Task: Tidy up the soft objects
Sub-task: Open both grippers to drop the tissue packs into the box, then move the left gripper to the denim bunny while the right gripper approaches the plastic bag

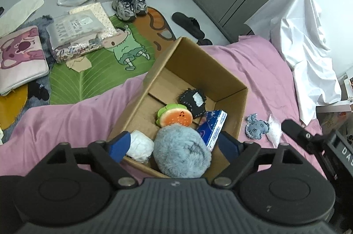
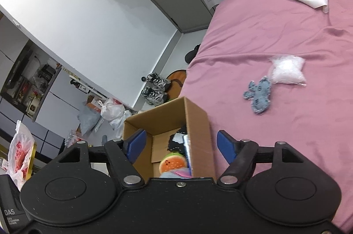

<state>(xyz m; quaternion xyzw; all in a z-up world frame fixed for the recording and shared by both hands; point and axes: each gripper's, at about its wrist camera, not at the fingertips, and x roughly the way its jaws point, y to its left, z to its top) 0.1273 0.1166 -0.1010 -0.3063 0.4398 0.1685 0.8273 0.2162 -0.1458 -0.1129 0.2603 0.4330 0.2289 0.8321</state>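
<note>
Bedroom w/ a cluttered floor; we're working over a bed in a pink sheet, cardboard box sitting on it near the edge.

Progress, as far as we can judge: mostly done. In the box already: fluffy blue-grey plush at the near end, white soft bundle to its left, burger plush in the middle, black fuzzy piece further in, plus a blue packet along the right wall. Left outside on the sheet, right of the box: denim elephant and a clear bag of white filling, touching or nearly so, can't tell which.

Left gripper hangs over the box's near end, fingers apart, straddling the grey plush w/o clamping it. Right gripper is tilted, also above the box, fingers apart, holding nothing; the two leftovers lie far right of it.
</note>
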